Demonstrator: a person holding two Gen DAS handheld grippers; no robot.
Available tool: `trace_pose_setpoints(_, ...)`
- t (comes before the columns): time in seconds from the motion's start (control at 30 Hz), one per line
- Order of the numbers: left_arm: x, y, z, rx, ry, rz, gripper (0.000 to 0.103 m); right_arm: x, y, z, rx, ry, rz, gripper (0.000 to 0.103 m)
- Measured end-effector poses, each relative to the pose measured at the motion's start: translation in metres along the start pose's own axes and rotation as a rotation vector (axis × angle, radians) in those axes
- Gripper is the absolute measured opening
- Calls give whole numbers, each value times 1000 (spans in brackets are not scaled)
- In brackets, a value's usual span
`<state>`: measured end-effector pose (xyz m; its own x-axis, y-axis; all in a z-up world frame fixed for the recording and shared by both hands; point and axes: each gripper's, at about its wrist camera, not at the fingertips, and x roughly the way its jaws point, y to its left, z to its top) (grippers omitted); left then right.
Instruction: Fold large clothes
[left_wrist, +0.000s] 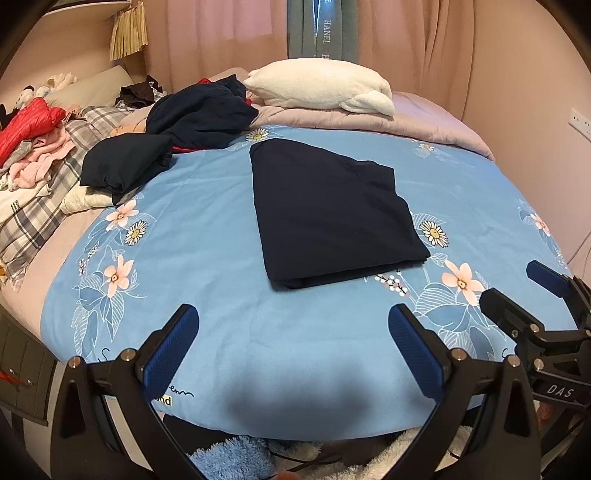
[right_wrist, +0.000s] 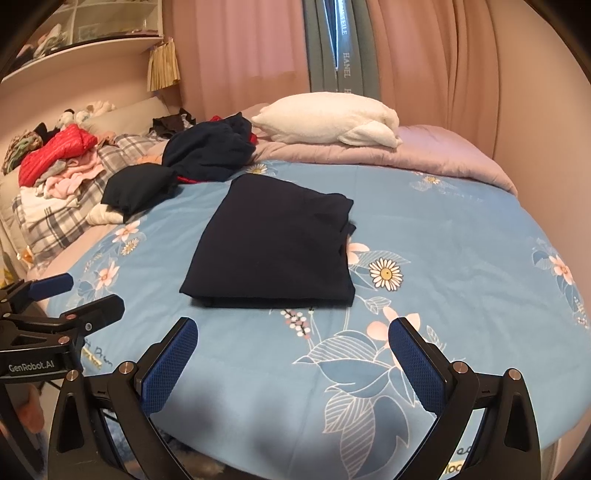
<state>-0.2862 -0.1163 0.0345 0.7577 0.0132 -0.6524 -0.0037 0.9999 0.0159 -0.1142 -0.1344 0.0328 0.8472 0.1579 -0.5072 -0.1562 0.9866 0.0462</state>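
Observation:
A dark navy garment (left_wrist: 332, 214) (right_wrist: 273, 247) lies folded into a flat rectangle in the middle of the blue flowered blanket (left_wrist: 207, 236) (right_wrist: 461, 236). My left gripper (left_wrist: 293, 325) hovers open over the blanket's near edge, short of the garment, holding nothing. My right gripper (right_wrist: 293, 338) is open too, just in front of the garment's near edge, also with nothing in it. The right gripper (left_wrist: 517, 291) shows at the right edge of the left wrist view. At the left edge of the right wrist view, the left gripper (right_wrist: 83, 293) is visible.
A crumpled pile of dark clothes (left_wrist: 192, 114) (right_wrist: 207, 151) lies behind the garment to the left. Further left are red, pink and plaid clothes (left_wrist: 33, 147) (right_wrist: 62, 162). A white pillow (left_wrist: 321, 88) (right_wrist: 328, 120) rests on a lilac quilt (left_wrist: 424, 125) at the back. Pink curtains hang behind.

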Motion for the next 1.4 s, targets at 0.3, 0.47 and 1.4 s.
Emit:
trace_pose_setpoints(0.3,0,-4,-1,7,3,1,103,1,1,-2,1,2,1,102)
trace_pose_setpoints(0.47,2,-4,0,6,5,2,103,1,1,-2,3,1,1,102)
trace_pose_setpoints(1.4,2,-9,6,41,1,4,103,2,-4,3,11,4,8,102)
